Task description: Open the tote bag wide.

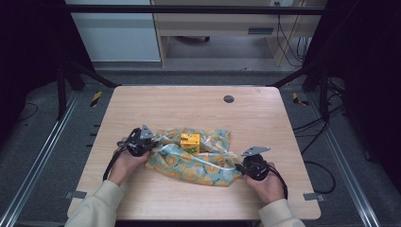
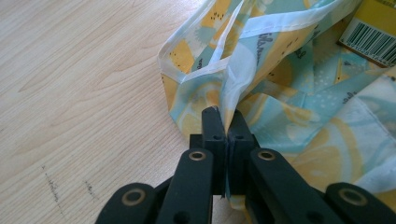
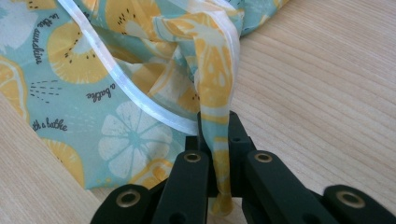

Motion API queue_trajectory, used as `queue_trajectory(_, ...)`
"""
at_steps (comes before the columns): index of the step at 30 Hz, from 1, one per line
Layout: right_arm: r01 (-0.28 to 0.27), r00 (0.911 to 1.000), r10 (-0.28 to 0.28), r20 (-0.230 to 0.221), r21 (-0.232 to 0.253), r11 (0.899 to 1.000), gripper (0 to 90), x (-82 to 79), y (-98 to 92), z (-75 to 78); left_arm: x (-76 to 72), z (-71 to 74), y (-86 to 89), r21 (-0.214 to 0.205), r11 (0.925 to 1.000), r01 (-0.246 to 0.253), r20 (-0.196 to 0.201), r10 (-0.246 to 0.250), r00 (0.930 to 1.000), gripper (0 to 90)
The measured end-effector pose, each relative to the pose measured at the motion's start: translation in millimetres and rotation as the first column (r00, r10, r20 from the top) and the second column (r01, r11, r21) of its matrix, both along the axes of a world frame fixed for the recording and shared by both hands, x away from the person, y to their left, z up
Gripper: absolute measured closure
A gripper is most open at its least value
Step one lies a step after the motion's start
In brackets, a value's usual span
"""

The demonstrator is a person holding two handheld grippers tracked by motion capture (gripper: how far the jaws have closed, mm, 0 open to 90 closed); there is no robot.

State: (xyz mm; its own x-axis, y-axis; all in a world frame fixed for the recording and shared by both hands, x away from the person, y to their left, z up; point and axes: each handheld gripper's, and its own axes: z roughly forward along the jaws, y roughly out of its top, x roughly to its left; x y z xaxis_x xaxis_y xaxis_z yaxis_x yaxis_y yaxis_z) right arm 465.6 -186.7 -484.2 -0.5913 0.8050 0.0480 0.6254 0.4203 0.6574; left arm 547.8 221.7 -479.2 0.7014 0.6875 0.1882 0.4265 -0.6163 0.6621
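Note:
A thin cloth bag [image 1: 198, 163] printed with lemon slices on pale blue lies crumpled in the middle of the wooden table [image 1: 189, 104]. A small yellow box [image 1: 190, 142] rests in its folds, and its barcode corner [image 2: 373, 32] appears at the top right of the left gripper view. My left gripper [image 1: 150, 143] is shut on the bag's left edge [image 2: 229, 88], with the fabric pinched between the pads. My right gripper [image 1: 240, 166] is shut on the bag's right corner [image 3: 217, 88], where a fold with a white hem runs down between the jaws.
A round grey grommet [image 1: 229, 99] sits in the table near its far edge. A dark metal frame [image 1: 189, 9] surrounds the table, and cables [image 1: 321, 137] lie on the floor to the right. Bare wood runs along the near edge [image 1: 189, 208] between the person's sleeves.

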Motion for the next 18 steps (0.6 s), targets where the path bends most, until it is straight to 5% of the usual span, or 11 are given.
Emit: queue_trajectory(18, -0.015, 0.9999, 0.015, 0.005, -0.012, 1.000, 88.5, -4.3, -1.4, -0.3, -1.3, -1.9, 0.3, 0.014, 0.9999, 0.002, -0.001, -0.002, 1.0000, 89.2)
